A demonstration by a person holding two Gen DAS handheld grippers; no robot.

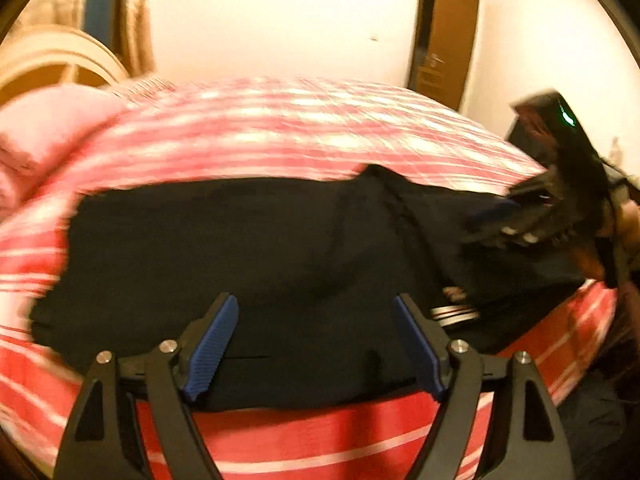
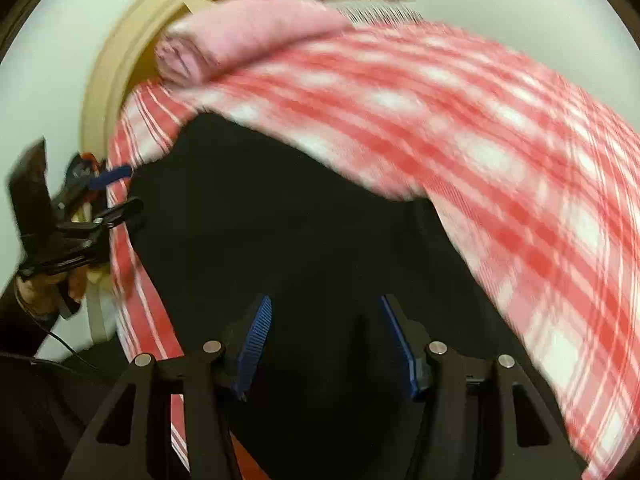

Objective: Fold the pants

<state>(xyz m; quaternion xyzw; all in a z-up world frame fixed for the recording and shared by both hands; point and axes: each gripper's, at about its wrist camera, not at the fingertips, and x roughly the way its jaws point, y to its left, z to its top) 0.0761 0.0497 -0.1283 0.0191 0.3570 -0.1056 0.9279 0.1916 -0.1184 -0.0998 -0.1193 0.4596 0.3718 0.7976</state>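
The black pants point(image 1: 248, 256) were laid flat on the red-and-white checked bedspread point(image 1: 304, 128), near its front edge. The left gripper point(image 1: 316, 344) was held above the pants, jaws spread, nothing grasped. The right gripper point(image 2: 326, 344) was likewise held over the pants, jaws parted and empty. A pink folded blanket point(image 2: 248, 36) was seen beyond the pants.

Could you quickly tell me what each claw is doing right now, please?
Left claw: open, nothing between its pads, above the black pants.
Right claw: open, holding nothing, over the pants.
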